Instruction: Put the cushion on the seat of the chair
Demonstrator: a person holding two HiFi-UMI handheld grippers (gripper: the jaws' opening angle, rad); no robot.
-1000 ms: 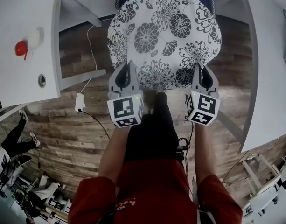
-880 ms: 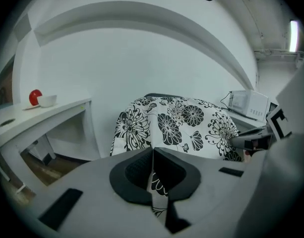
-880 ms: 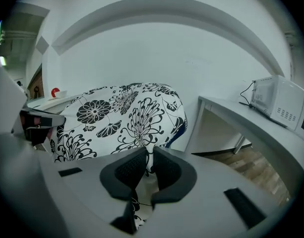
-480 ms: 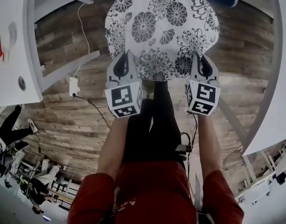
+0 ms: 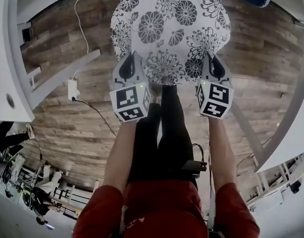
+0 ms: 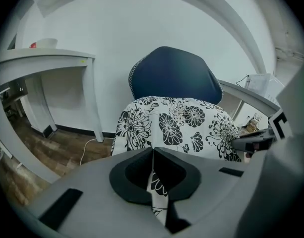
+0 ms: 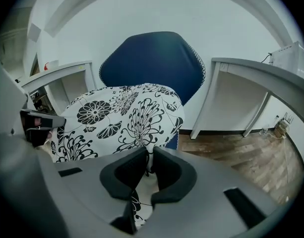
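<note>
cushion [image 5: 169, 29]: floral, black on white, level just in front of the blue chair [image 6: 174, 76] backrest.
left tool [image 5: 133, 59]: I have it clamped on the cushion's near-left edge.
right tool [image 5: 211, 59]: clamped on the near-right edge.
desk [image 6: 42, 61]: white, left of chair.

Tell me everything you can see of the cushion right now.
The cushion is a rounded pad of white fabric printed with black flowers. It lies roughly level in front of the blue chair backrest, hiding the seat from above. The left gripper and right gripper are each shut on its near edge. Whether it rests on the seat cannot be told.
</note>
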